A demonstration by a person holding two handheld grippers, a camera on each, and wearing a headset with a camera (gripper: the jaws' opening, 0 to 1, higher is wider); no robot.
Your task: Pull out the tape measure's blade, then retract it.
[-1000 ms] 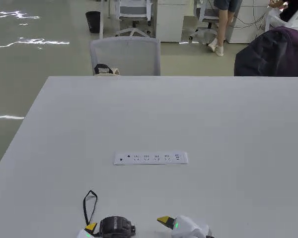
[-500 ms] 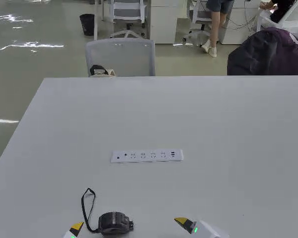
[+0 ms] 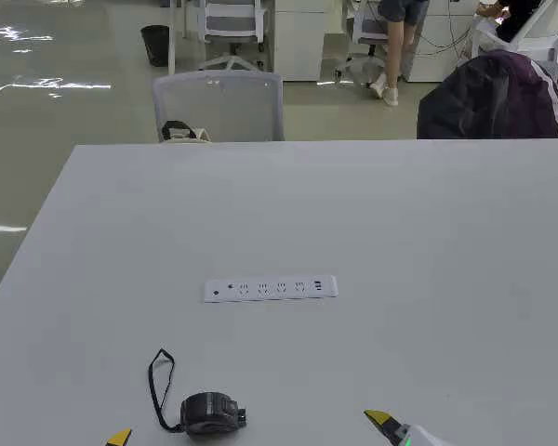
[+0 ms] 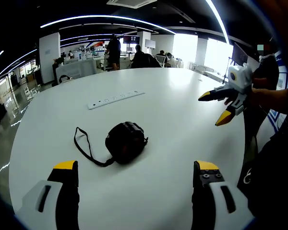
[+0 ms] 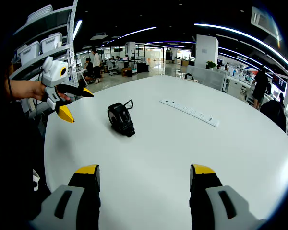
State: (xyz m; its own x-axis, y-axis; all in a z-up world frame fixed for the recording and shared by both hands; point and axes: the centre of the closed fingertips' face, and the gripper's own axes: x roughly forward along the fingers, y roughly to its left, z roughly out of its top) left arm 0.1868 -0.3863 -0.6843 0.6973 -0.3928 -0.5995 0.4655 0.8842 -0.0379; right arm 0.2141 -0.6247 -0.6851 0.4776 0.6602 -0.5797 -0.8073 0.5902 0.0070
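Note:
A black tape measure with a black wrist loop lies on the white table near its front edge; no blade shows pulled out of it. In the left gripper view the tape measure sits a little ahead of my left gripper, which is open and holds nothing. My right gripper is open too, with the tape measure well ahead to its left. In the head view a yellow tip of the left gripper shows left of the tape, and the right gripper is off to its right.
A white power strip lies flat mid-table beyond the tape measure. A grey mesh chair stands at the far edge, and a chair draped with a dark jacket stands at the far right. People are in the room beyond.
Both grippers have drawn back from the tape measure, the left one leftward and the right one rightward. The tape measure lies where it was; the head camera has tilted slightly.

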